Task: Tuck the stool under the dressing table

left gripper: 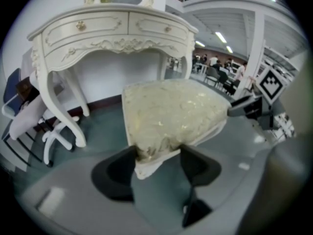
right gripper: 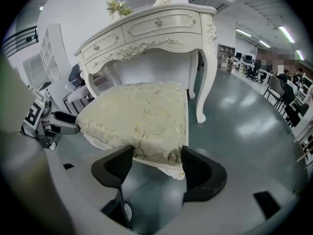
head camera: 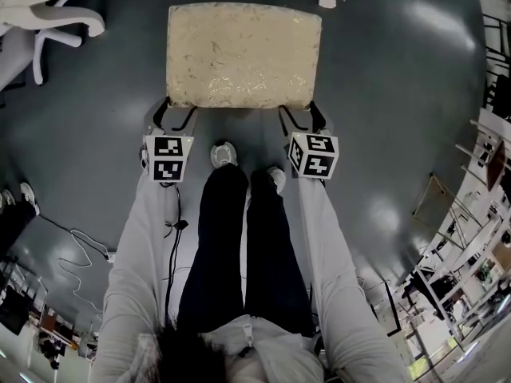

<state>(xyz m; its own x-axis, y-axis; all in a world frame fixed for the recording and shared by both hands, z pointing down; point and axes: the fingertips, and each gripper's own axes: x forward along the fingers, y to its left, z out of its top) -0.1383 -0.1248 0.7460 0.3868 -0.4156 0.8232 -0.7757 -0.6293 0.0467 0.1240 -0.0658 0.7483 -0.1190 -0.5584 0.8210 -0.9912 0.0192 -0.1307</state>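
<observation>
Bright, even indoor light is cast from long white ceiling strip lights [right gripper: 287, 32], far right. Pale glare patches are noted on the glossy dark grey floor [head camera: 423, 30]. Shadows are soft. Heavy fisheye bending and dark corners are recorded in both gripper views. The cream gold-patterned stool cushion [left gripper: 171, 116] is rendered blurred in the left gripper view.

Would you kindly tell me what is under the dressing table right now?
Under the dressing table only grey floor and the white wall behind show; the stool stands just in front of it. It hides the gap's lower right part.
</observation>
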